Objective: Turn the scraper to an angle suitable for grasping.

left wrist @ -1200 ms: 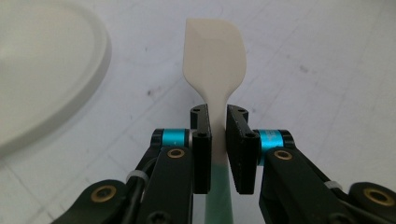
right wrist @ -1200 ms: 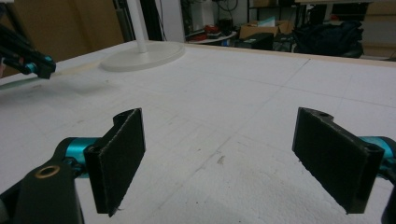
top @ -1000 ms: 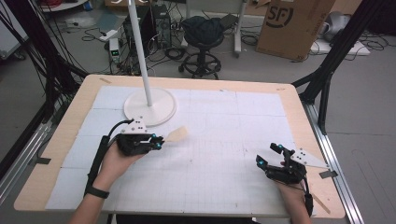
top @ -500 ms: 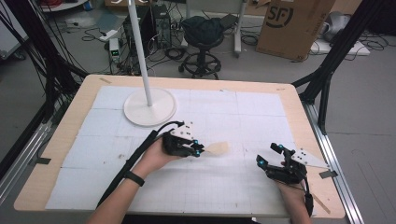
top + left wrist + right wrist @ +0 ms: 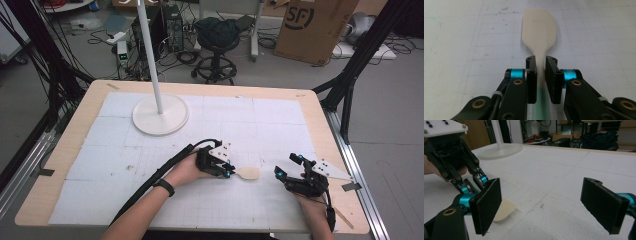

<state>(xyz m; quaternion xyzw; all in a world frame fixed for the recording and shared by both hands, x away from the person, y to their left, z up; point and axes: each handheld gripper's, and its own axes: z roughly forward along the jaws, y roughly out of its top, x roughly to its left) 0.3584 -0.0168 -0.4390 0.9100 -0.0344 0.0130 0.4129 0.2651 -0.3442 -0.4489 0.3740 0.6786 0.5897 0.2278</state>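
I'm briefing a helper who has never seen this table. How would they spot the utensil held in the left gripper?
Start at the round white lamp base on the white gridded table mat, then come toward the person's edge to the left gripper, shut on a slim stem. Past its jaws juts the cream, flat, paddle-shaped spatula blade, pointing at the open right gripper. It is the only pale utensil among black, teal-jointed tools.

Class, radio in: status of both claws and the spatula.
Left claw shut on spatula, blade toward right claw. Right claw open, holding nothing. Bare mat between them.
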